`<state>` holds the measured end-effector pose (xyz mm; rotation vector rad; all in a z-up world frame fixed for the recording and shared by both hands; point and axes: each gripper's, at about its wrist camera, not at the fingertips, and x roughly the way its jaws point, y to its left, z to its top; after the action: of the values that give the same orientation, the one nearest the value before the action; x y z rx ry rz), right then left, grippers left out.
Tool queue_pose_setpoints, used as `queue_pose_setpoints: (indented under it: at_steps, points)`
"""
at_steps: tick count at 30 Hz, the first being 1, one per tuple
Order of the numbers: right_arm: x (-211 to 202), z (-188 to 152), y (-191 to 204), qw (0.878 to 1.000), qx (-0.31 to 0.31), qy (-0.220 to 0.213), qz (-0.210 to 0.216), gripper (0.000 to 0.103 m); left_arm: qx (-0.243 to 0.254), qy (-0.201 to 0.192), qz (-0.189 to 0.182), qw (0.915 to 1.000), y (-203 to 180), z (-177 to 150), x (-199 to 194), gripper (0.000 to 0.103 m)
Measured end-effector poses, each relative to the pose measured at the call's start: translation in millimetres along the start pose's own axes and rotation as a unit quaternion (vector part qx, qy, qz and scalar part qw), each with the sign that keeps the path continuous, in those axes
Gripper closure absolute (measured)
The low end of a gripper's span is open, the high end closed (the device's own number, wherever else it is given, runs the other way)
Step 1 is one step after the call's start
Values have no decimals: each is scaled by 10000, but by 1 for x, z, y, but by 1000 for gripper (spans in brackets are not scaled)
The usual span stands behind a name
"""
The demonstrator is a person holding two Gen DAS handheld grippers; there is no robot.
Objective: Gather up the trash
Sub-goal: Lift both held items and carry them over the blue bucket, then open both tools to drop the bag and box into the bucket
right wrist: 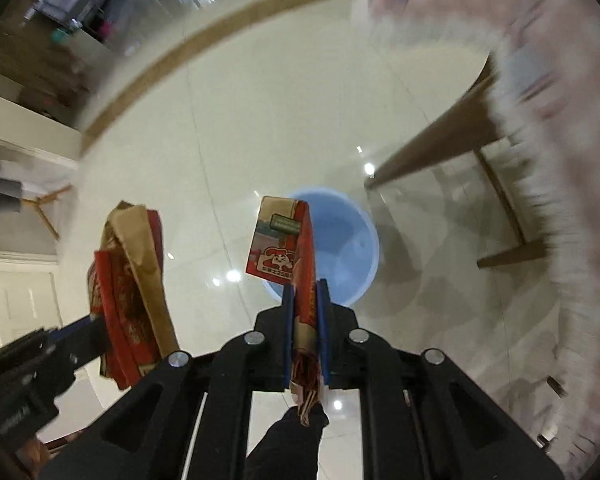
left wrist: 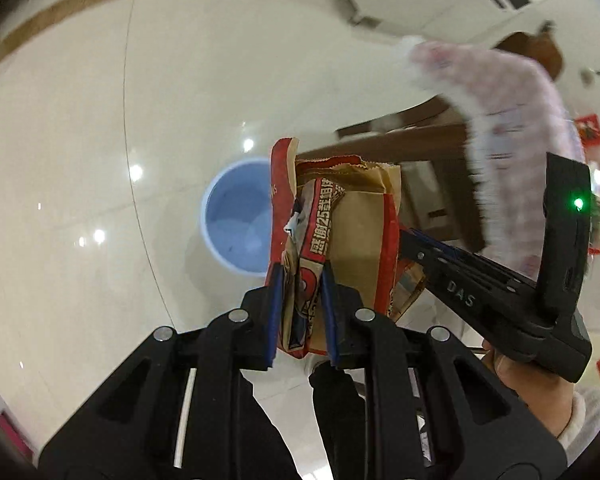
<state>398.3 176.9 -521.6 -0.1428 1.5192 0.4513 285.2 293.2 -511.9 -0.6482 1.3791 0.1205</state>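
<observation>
My left gripper (left wrist: 300, 276) is shut on a crumpled red and brown paper food bag (left wrist: 340, 240), held above the floor. The same bag (right wrist: 134, 292) and the left gripper (right wrist: 84, 332) show at the left of the right wrist view. My right gripper (right wrist: 306, 292) is shut on a second, flatter red paper wrapper (right wrist: 284, 244). The right gripper (left wrist: 416, 240) shows beside the bag in the left wrist view. A light blue bin (left wrist: 236, 220) stands open on the floor below both grippers; it also shows in the right wrist view (right wrist: 344, 240).
Glossy cream floor tiles (left wrist: 100, 120) lie all around the bin. A wooden table (right wrist: 460, 136) with a fringed pink cloth (right wrist: 560, 160) stands to the right of the bin. Furniture stands along the far wall (right wrist: 60, 20).
</observation>
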Motion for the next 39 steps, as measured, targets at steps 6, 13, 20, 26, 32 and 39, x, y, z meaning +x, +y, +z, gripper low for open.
queue_pose_setpoints:
  at_steps: [6,13,20,26,32,39]
  points:
    - [49,14,4,9998,128,125,6,83,-358,278,78,9989,35,3,51,85]
    - [62,9,13,9995,182,240,-111,66,-401,346,34,9986,35,6,59,85]
    - [47,-7,7,9995,36,193,-249,64,-354,409,82,9985,25,12,58,84]
    - [23,-14,2,9992,-75,-66,-380,59,-225,412,79,9989,7,21,54,84]
    - [-10,-11,-11,9989,1,-366,-280,57,-174,341,187,9991,-11,30,42,78]
    - [-36,-10,-28,9983,132,-530,-187,56,-198,238,373,9988,-24,32,23,39]
